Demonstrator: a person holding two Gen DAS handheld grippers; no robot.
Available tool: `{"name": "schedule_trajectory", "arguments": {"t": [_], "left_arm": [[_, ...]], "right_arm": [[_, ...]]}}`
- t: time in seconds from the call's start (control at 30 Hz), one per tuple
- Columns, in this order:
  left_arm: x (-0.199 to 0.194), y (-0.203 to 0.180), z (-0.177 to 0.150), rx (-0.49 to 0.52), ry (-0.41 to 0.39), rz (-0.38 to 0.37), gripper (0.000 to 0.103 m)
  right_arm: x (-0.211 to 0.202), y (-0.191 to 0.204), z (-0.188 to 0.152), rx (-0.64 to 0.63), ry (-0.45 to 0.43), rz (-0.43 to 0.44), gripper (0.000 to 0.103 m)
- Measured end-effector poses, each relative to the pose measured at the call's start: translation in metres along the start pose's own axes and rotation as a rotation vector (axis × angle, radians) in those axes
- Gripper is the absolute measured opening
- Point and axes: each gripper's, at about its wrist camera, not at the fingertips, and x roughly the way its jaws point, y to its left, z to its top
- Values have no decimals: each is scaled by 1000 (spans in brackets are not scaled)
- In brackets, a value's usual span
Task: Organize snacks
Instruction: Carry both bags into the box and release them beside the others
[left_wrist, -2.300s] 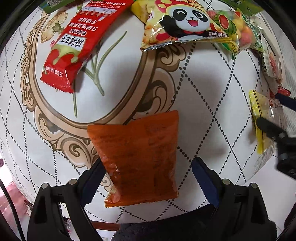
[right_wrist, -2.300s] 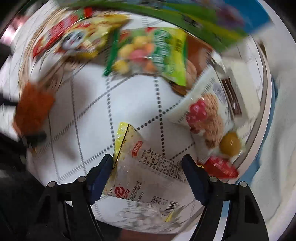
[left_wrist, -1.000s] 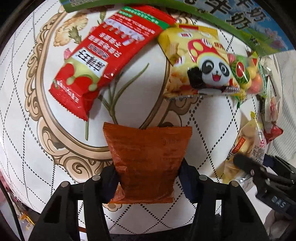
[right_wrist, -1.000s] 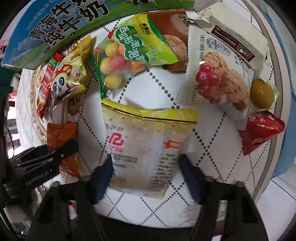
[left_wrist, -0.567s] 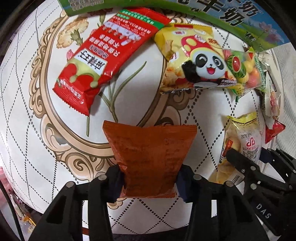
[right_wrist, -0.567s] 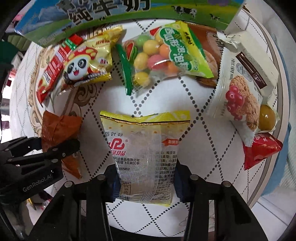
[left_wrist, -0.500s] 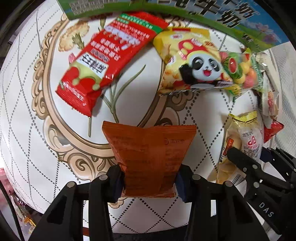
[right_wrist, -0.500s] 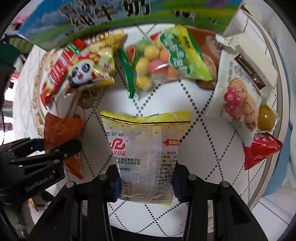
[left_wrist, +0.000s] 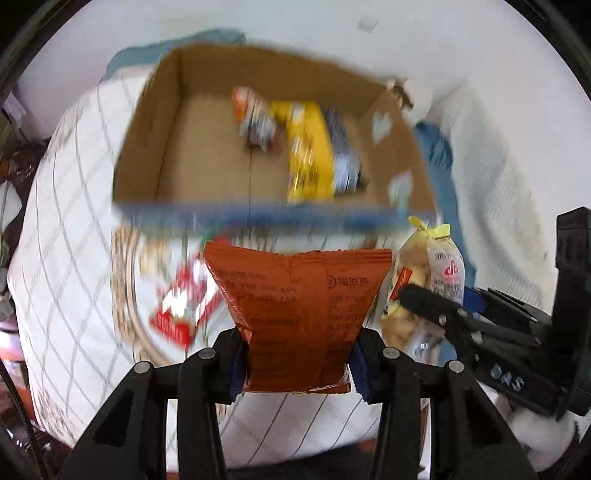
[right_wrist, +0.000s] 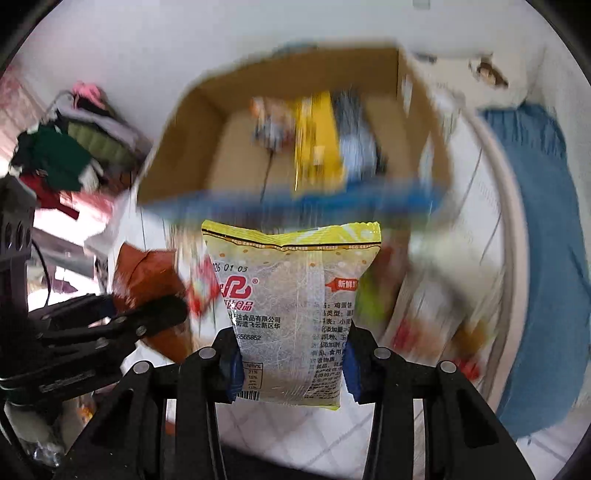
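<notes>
The left hand-held gripper (left_wrist: 297, 363) is clamped on the orange packet (left_wrist: 299, 314); the right hand-held gripper (right_wrist: 291, 363) is clamped on the yellow-topped clear packet (right_wrist: 291, 314). Both packets stand upright, clear of the desk (left_wrist: 66, 258). The open cardboard box (left_wrist: 177, 140) lies straight ahead on the far side, about equally near each.

A lived-in room of a home, not a shop or lab.
A round table (left_wrist: 66, 229) wears a quilted white cloth with printed ornament, a reused cardboard box (right_wrist: 207, 122) stands on it, and folded clothes (right_wrist: 70, 147) are piled beside a plain white wall (right_wrist: 184, 44).
</notes>
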Motion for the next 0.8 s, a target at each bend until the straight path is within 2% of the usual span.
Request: {"name": "schedule_trajectory", "arguments": {"t": [0.13,0.2,0.3,0.47,0.6,0.67,0.7,0.73,0.77,0.8], "left_arm": [[-1,1,77,-2,-57,56,43],[10,9,107,-18,-58,78,43],[38,20,151,-34,-19,128,43],[72,41,196,-68,55,191,43],[90,53,210,-90,88,223,44],[97,59,217,-103,97,241,44],[99,60,222,-107,94,249,47],[100,62,224,-114,85,254,56],[100,64,226,-119,80,247,62],[101,64,227,-124,78,237,75]], "right_arm": [[11,-8,83,-18,-75,-69,44],[22,-12,118,-28,-77,-91,44],[53,-19,169,-55,-45,-138,44],[105,-29,216,-80,37,-187,44],[149,-40,246,-78,87,-213,45],[162,-44,252,-71,110,-237,59],[170,-47,254,-67,117,-248,82],[174,-48,255,-61,126,-253,94],[177,-50,254,-55,128,-242,95],[177,-50,253,-51,127,-234,95]]}}
